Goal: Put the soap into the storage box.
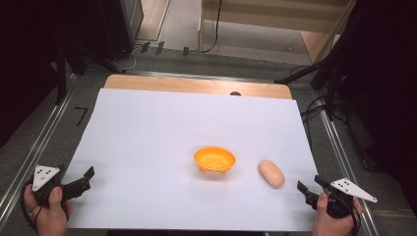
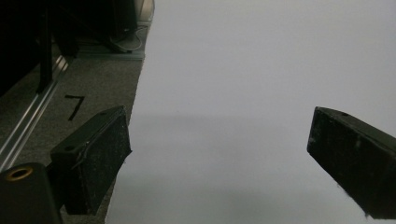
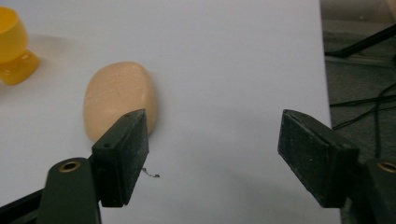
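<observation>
Nearest me, my right gripper (image 1: 309, 188) hovers low over the near right corner of the white sheet (image 1: 162, 132) that covers the bench, its jaws released and standing apart with nothing between them. My left gripper (image 1: 84, 180) waits at the near left edge of the sheet, jaws spread wide over bare paper, also holding nothing. Just ahead of my right jaws, a little to their left, lies the pale bread roll (image 3: 119, 97), flat on the sheet and touching nothing. To take it well, I judge I should shift the right gripper leftward until the roll sits centred between the jaws, come down so the pads meet its long sides near the middle, and squeeze gently, since it looks soft enough to dent. Farther on, left of the roll and apart from it, the orange bowl (image 1: 214, 159) stands upright, the likely place to set it.
</observation>
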Action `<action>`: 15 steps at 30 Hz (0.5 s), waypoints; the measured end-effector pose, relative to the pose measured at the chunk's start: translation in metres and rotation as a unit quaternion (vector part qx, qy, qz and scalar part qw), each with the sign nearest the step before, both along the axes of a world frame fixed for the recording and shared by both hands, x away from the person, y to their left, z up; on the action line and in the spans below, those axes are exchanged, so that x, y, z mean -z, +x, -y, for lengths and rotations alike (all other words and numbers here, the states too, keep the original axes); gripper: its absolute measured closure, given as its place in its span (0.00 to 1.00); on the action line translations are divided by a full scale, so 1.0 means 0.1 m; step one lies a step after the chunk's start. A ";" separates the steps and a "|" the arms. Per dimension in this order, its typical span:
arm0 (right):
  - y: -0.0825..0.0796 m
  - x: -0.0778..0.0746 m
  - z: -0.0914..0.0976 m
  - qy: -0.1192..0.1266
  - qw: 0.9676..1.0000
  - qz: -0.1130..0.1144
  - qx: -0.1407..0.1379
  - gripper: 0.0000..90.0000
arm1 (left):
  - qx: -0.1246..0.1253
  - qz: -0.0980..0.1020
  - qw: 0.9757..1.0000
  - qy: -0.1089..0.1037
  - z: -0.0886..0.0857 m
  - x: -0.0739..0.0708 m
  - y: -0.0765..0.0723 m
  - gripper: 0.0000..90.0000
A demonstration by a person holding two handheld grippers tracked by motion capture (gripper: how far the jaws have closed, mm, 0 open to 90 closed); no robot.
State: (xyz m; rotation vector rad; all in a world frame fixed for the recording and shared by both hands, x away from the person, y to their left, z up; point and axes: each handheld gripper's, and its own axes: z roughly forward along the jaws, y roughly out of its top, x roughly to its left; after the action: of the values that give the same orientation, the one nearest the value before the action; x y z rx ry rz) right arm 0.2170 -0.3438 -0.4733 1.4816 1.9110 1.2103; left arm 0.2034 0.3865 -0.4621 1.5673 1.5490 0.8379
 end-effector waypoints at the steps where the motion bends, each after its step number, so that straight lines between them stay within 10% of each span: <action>1: 0.01 -0.01 -0.01 -0.007 1.000 -0.011 -0.001 0.28 | 0.000 0.000 1.000 0.000 0.00 0.00 0.00 0.07; 9: 0.13 -0.14 -0.12 -0.072 0.993 -0.077 -0.050 0.31 | -0.001 0.000 1.000 0.004 0.01 0.00 0.00 0.07; 15: 0.24 -0.20 -0.29 -0.113 0.982 -0.121 -0.091 0.24 | 0.000 -0.001 1.000 0.005 0.01 0.00 0.00 0.07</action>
State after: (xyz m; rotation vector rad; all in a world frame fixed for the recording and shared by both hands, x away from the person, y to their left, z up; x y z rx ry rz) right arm 0.2414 -0.3153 -0.4529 1.4088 2.3023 0.8793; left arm 0.2037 0.3851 -0.4623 1.5747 1.5479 0.8454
